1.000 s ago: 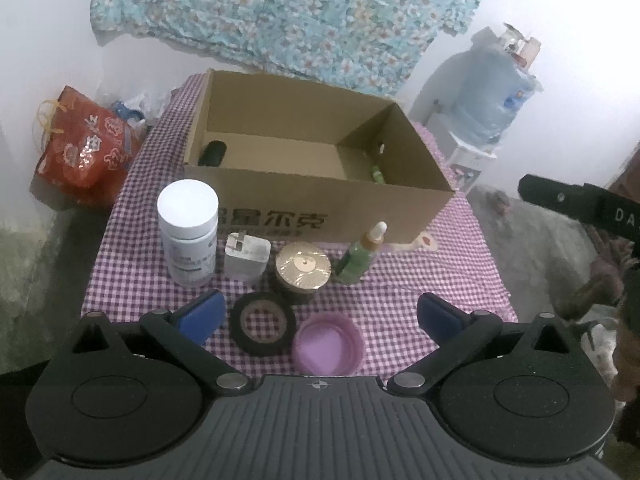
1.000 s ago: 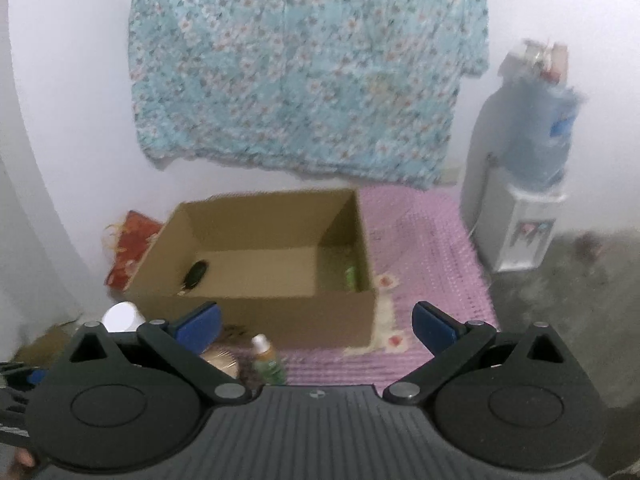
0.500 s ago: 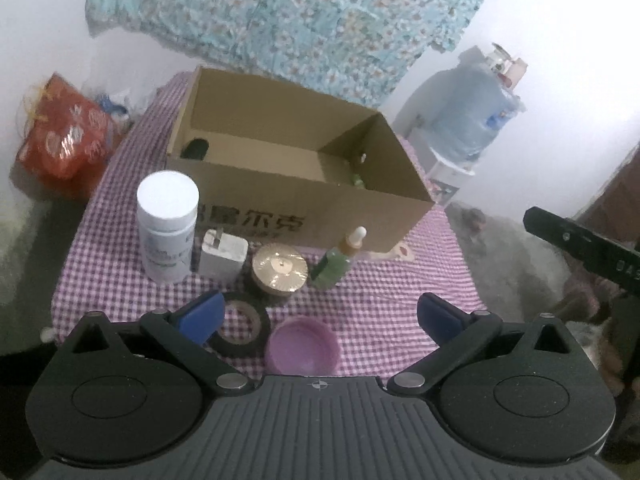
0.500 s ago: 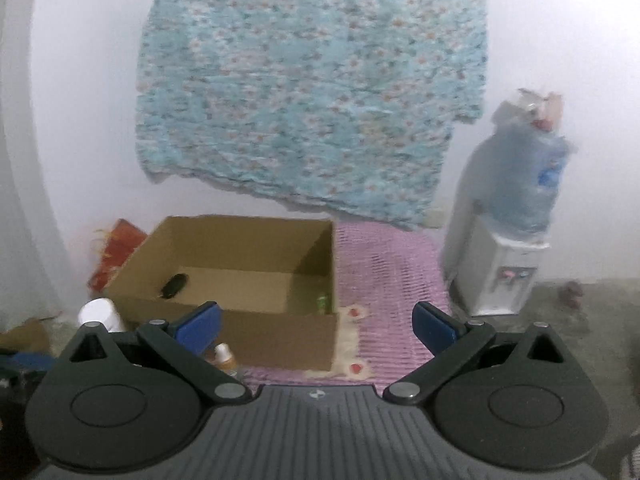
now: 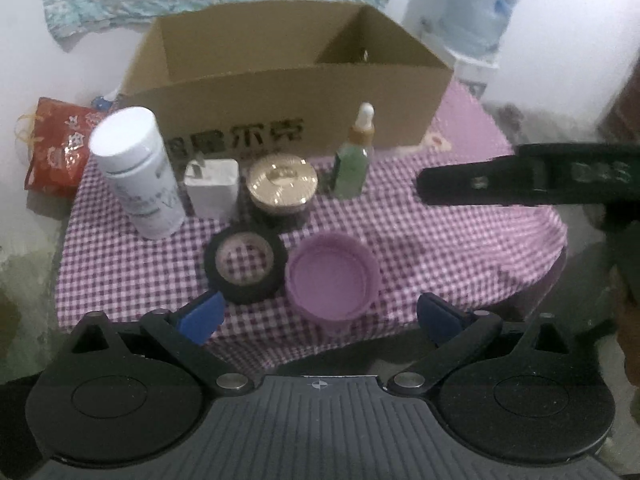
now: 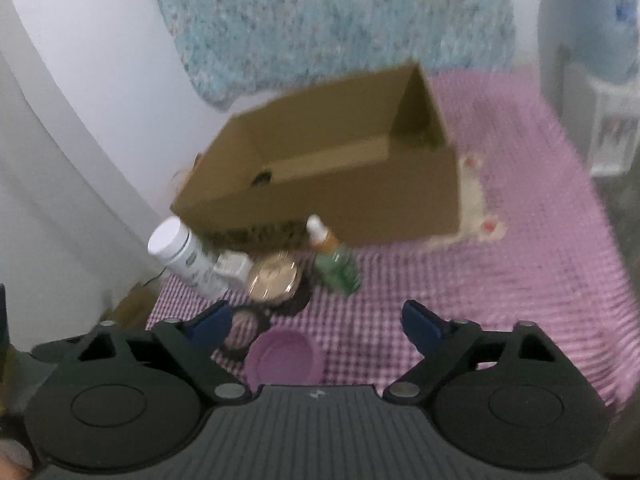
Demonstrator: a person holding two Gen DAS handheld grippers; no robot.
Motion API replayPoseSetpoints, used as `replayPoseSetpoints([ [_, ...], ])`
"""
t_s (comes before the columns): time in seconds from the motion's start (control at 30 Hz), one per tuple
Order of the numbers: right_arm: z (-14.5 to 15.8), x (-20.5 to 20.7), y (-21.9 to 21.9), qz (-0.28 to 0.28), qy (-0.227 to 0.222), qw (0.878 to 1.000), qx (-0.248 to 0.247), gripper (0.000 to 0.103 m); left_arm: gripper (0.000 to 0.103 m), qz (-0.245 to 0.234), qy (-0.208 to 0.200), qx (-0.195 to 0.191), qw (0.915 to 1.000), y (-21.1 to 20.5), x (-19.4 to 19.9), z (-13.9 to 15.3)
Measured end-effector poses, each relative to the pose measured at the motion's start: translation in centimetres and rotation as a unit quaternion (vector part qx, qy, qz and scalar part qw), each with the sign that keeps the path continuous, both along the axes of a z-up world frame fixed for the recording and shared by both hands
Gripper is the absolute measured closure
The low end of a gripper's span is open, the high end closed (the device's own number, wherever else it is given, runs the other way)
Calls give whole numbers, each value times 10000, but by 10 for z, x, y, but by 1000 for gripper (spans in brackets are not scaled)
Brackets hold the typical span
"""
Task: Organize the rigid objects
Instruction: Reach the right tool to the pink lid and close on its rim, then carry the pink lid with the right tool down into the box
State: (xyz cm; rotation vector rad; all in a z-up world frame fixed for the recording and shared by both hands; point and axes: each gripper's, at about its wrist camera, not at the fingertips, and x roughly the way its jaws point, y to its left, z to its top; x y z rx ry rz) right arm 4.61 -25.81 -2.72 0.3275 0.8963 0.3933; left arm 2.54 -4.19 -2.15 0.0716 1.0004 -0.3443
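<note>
The right wrist view is smeared with blur, so the printing on the open brown cardboard box (image 6: 340, 168) cannot be read there, and only a small dark shape shows on its floor by the left wall. In the left wrist view the box's front wall hides its floor altogether.

On the purple-checked bench (image 5: 440, 240), a row stands just in front of the box: a white cylindrical plastic bottle (image 5: 134, 172) toward the left edge, a white plug adapter (image 5: 214, 188), a round gold-lidded jar (image 5: 282, 184) and an upright green dropper bottle (image 5: 354, 156). Nearer the front edge lie a black tape roll (image 5: 245, 264) and a purple plastic cap (image 5: 332, 276), open side up, touching each other.

The left gripper (image 5: 320, 316) hovers low over the front edge, jaws spread wide and empty, the cap between its fingers. The right gripper (image 6: 316, 324) is held wide open with nothing in it, also angled down at the cap; its dark body reaches in over the bench's right edge in the left view.
</note>
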Motion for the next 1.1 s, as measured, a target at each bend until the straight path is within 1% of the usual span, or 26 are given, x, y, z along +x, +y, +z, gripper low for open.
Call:
replayPoseSetpoints([
  [0.03,-7,4,3,47,147,9999,56,26,2,-52,17,35,10000,-2,1,-3],
  [0.07,-13,6,5,83,266,9995,111,31,2,-88,50,55,9999,-4,1,-6],
  [0.17,-28,10,12,188,479,9986,147,38,4,-158,204,-35,9997,-7,6,-12],
  [0.27,-38,16,18,310,578,9978,129,42,9,-182,330,-64,9993,-7,12,-19],
  [0.3,-41,18,19,348,602,9975,119,43,13,-195,353,-49,9992,-7,14,-20],
  [0.33,-44,19,21,392,628,9972,112,45,20,-211,372,-39,9991,-8,16,-21],
  [0.4,-48,24,23,472,676,9966,97,50,27,-255,429,-23,9988,-10,19,-23],
  [0.53,-56,28,30,636,788,9948,33,63,35,-347,477,-16,9983,-13,23,-27],
  [0.63,-61,30,36,754,849,9935,-46,68,39,-395,509,27,9979,-15,25,-30],
  [0.8,-68,34,40,820,923,9922,-175,74,40,-381,598,21,9975,-15,30,-38],
  [0.87,-72,36,40,826,970,9917,-160,80,40,-376,608,41,9974,-14,32,-39],
  [0.93,-74,38,40,809,987,9917,-132,82,40,-369,613,23,9974,-13,34,-40],
  [1.03,-75,39,40,775,974,9921,-159,88,41,-366,587,-6,9976,-13,33,-41],
  [1.1,-75,39,38,739,977,9924,-149,90,41,-379,567,9,9977,-13,33,-41],
])
